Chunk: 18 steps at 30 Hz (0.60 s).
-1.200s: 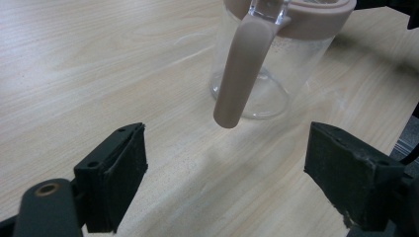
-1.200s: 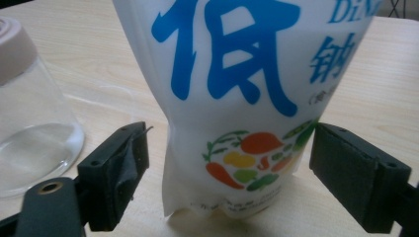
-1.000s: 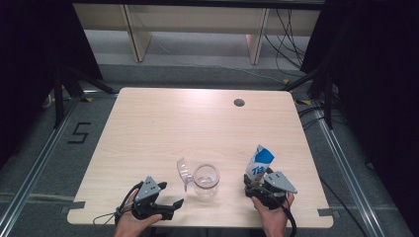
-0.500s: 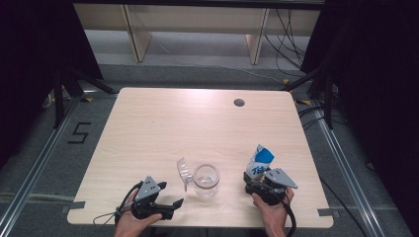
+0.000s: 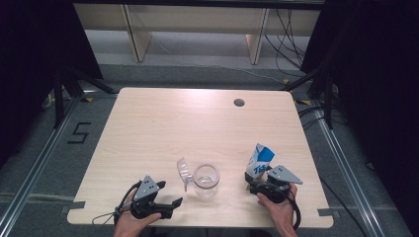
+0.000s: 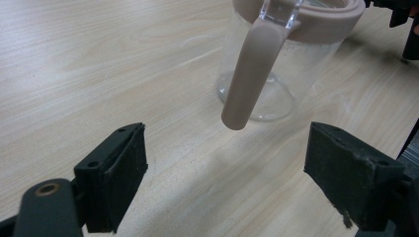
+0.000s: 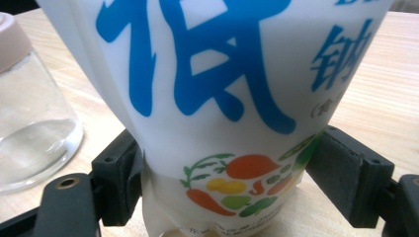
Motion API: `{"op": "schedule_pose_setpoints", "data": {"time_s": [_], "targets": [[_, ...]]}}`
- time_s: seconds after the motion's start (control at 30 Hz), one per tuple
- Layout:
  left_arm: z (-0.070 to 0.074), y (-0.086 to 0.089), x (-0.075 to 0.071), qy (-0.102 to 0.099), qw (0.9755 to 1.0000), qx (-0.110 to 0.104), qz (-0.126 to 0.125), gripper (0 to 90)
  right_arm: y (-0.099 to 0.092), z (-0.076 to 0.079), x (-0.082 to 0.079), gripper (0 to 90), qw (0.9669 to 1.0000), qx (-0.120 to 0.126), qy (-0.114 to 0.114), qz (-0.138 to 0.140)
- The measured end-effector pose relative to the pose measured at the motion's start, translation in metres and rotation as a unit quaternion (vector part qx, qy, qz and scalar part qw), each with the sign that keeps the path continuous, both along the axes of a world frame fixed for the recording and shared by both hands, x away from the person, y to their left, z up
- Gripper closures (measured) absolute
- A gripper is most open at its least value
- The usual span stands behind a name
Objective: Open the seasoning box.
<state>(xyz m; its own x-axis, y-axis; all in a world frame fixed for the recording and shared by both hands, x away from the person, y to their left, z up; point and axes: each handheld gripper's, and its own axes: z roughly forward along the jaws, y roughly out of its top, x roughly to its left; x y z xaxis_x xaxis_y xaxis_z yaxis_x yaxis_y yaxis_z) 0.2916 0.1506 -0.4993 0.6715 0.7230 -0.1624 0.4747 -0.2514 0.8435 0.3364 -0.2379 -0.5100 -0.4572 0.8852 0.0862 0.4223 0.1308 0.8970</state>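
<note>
Moved: right tool has crept in on the pouch since the earlier frame, its jaws just closing around the pouch's base; jar and left tool sit as they did.
Right tool: jaws flank the pouch's lower end; the left pad looks to touch the film, the right pad shows a sliver of gap, so not yet clenched.
Left tool: released, jaws wide, nothing between them, at about 8 o'clock of the jar.
Pouch: stands near the bench's front edge, at 3 o'clock of the jar, well apart from it.
Handling: soft, light film that will likely dent and slide; a low grip near the base, where it narrows, seems best.
Jar: clear glass, hard, probably slick and breakable; lid tipped open at its 10 o'clock.
Left gripper view: the lid's pink strap hanging down the jar's side, plain from here.
Right gripper view: printed vegetables and blue characters.
High view: both hands and the bench layout.
</note>
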Motion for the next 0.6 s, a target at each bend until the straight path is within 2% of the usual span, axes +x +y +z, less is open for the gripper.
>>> {"op": "schedule_pose_setpoints", "data": {"time_s": [0.03, 0.07, 0.1, 0.2, 0.27, 0.3, 0.33, 0.37, 0.4, 0.43, 0.47, 0.5, 0.53, 0.6], "targets": [[0.0, 0.001, 0.0, -0.002, 1.0, 0.007, -0.002, 15.8, -0.003, 0.001, 0.002, 22.1, 0.9999, -0.007, 0.0, 0.012], [0.0, 0.001, 0.0, -0.002, 1.0, 0.009, -0.001, 15.7, -0.003, 0.001, 0.001, 22.2, 0.9999, 0.005, 0.006, 0.013], [0.0, 0.0, 0.0, -0.003, 1.0, 0.002, 0.0, 15.7, -0.005, 0.001, 0.003, 22.2, 0.9998, -0.004, 0.004, 0.021], [0.0, 0.0, 0.0, 0.001, 1.0, 0.003, -0.001, 15.8, -0.008, 0.0, 0.006, 22.3, 0.9992, -0.003, -0.003, 0.04], [0.0, 0.001, 0.0, 0.0, 1.0, 0.006, 0.001, 15.8, -0.009, 0.001, 0.007, 22.4, 0.999, -0.003, 0.006, 0.045], [0.0, 0.001, 0.0, 0.001, 1.0, 0.003, 0.001, 15.8, -0.01, 0.001, 0.008, 22.4, 0.9983, -0.001, 0.006, 0.058], [0.0, 0.0, 0.0, 0.0, 1.0, 0.0, 0.002, 15.8, -0.013, 0.001, 0.012, 22.4, 0.9973, -0.013, -0.008, 0.072], [0.0, 0.0, 0.0, 0.001, 1.0, 0.001, 0.003, 15.8, -0.015, 0.002, 0.014, 22.4, 0.9963, -0.019, -0.004, 0.084], [0.0, 0.001, 0.0, 0.001, 1.0, 0.004, 0.002, 15.9, -0.013, 0.002, 0.012, 22.4, 0.9973, -0.007, 0.008, 0.072], [0.0, 0.001, 0.0, 0.002, 1.0, 0.003, 0.003, 15.9, -0.015, 0.002, 0.014, 22.4, 0.9961, -0.017, -0.001, 0.086], [0.0, 0.001, 0.0, 0.003, 1.0, 0.002, 0.006, 15.9, -0.015, 0.002, 0.014, 22.6, 0.9959, -0.01, 0.008, 0.09], [0.0, 0.0, 0.0, 0.001, 1.0, -0.002, 0.005, 15.9, -0.018, 0.003, 0.016, 22.6, 0.9945, -0.019, 0.003, 0.103], [0.0, 0.0, 0.0, 0.001, 1.0, -0.003, 0.005, 15.9, -0.018, 0.002, 0.017, 22.6, 0.9944, -0.01, 0.006, 0.105], [0.0, 0.001, 0.0, 0.002, 1.0, 0.002, 0.004, 16.0, -0.02, 0.002, 0.019, 22.6, 0.9929, -0.015, 0.005, 0.118]]}}
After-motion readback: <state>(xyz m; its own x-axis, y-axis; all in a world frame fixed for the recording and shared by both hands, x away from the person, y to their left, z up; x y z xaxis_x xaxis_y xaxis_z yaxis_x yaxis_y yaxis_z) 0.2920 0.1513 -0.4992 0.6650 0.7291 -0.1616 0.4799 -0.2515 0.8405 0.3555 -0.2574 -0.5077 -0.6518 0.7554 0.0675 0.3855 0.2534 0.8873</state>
